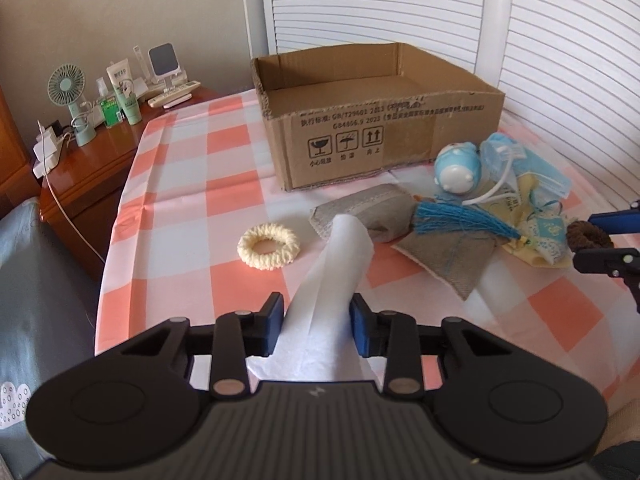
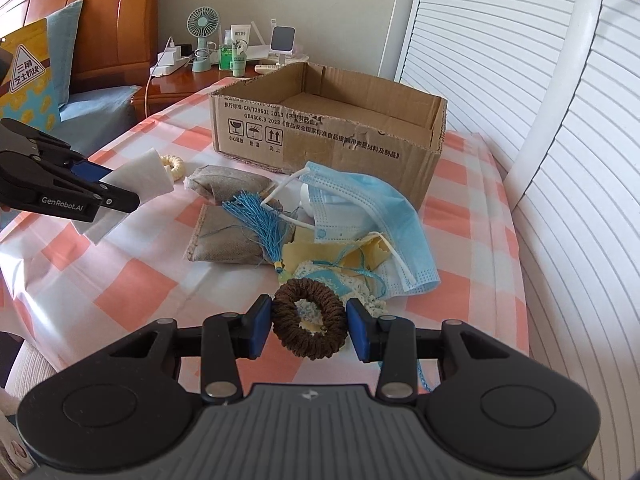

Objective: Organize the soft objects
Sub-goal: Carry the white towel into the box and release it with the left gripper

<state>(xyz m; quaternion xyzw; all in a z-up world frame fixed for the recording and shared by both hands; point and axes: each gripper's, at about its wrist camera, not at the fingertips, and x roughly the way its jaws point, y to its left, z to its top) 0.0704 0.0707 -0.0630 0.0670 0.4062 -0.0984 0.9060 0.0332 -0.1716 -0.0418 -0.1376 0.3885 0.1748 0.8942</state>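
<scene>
My left gripper (image 1: 317, 312) is shut on a rolled white tissue (image 1: 336, 264), which is lifted off the checked cloth; in the right wrist view the left gripper (image 2: 112, 188) holds the tissue (image 2: 148, 176) at the far left. My right gripper (image 2: 309, 322) is shut on a brown scrunchie (image 2: 288, 332), just above the pile. An open cardboard box (image 1: 400, 136) stands behind. A cream scrunchie (image 1: 268, 246) lies alone on the cloth. The pile holds grey pouches (image 1: 380, 212), a blue tassel (image 1: 460, 220), a blue-and-white plush toy (image 1: 458, 170) and a blue face mask (image 2: 372, 200).
The pink-and-white checked tablecloth (image 1: 192, 208) covers the table. A wooden nightstand (image 1: 88, 168) to the left carries a green fan (image 1: 68, 88), bottles and chargers. White slatted doors (image 1: 360, 4) stand behind the box. A bed with a pillow (image 2: 32, 76) lies left.
</scene>
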